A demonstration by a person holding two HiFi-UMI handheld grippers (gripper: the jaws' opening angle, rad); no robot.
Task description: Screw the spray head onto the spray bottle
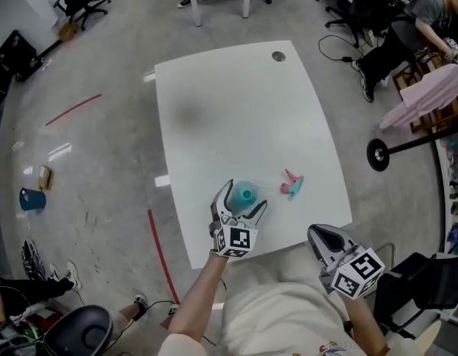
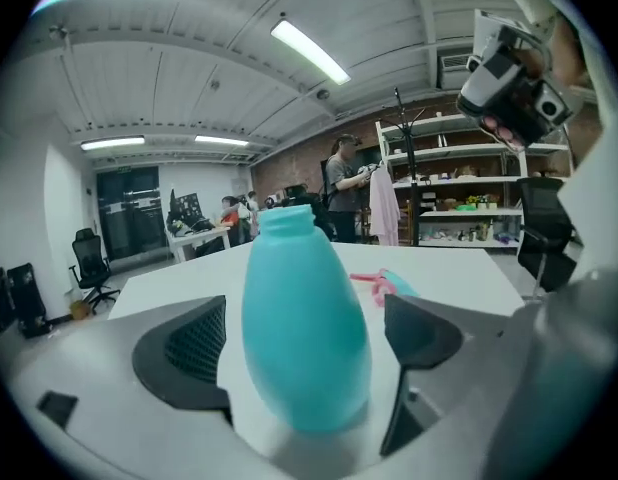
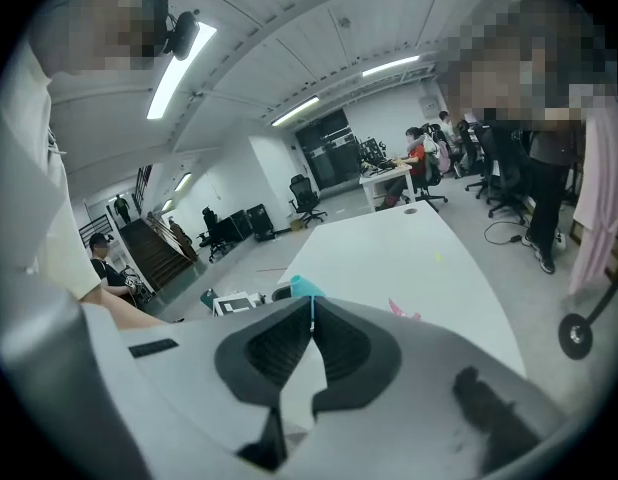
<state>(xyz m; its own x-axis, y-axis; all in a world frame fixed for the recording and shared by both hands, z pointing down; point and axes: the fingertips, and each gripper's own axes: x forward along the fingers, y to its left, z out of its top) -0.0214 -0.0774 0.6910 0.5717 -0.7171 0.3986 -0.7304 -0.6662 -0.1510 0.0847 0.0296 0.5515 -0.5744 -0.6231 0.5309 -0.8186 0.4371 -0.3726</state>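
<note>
Two parts, not yet joined: the teal plastic spray bottle [image 2: 301, 298] stands on the white bench [image 1: 229, 102] between the left gripper's [image 2: 307, 343] wide-open jaws, ungripped. The pink-and-teal spray head [image 1: 292, 185] lies untouched just right of that gripper. The right gripper [image 3: 311, 343] is closed and empty.

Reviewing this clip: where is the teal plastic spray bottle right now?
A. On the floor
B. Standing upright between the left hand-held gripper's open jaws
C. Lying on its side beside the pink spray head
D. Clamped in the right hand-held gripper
B: the teal plastic spray bottle stands upright on the white table, and the left hand-held gripper has its jaws spread wide on either side of it.
</note>
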